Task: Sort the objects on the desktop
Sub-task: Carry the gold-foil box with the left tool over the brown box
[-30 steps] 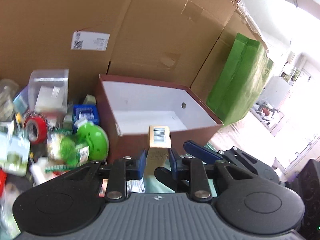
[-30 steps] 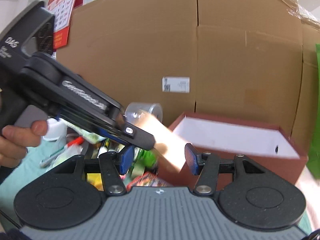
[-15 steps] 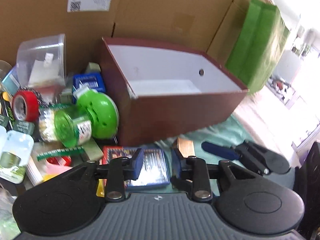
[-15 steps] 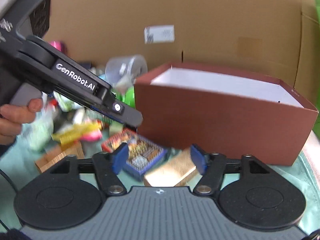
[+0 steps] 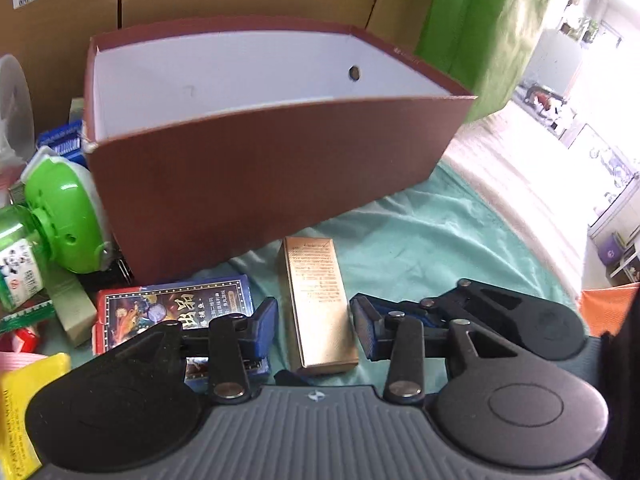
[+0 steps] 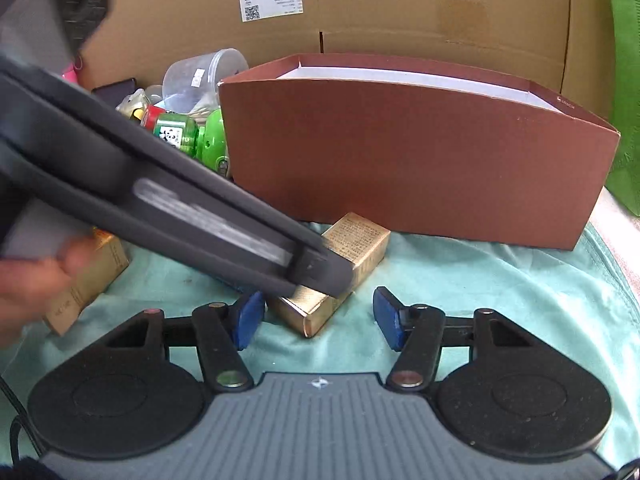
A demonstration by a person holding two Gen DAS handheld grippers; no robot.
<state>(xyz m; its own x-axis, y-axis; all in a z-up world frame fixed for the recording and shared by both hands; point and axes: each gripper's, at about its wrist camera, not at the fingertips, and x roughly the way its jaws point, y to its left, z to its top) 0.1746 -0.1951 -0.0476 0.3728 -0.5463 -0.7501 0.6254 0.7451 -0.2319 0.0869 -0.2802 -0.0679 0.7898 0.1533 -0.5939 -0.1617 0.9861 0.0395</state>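
A long gold carton lies flat on the teal cloth in front of the brown box. My left gripper is open, its blue pads on either side of the carton's near end without touching. In the right wrist view the same carton lies under the left gripper's black body. My right gripper is open and empty, just short of the carton. The brown box has a white inside, and its floor is hidden.
A blue card pack lies left of the carton. A green bottle and other small clutter crowd the box's left side. Big cardboard cartons and a green bag stand behind. A tan carton lies at left.
The left gripper held the gold carton up before the brown box, then came down, set it on the cloth and opened. The right gripper dropped low toward the carton.
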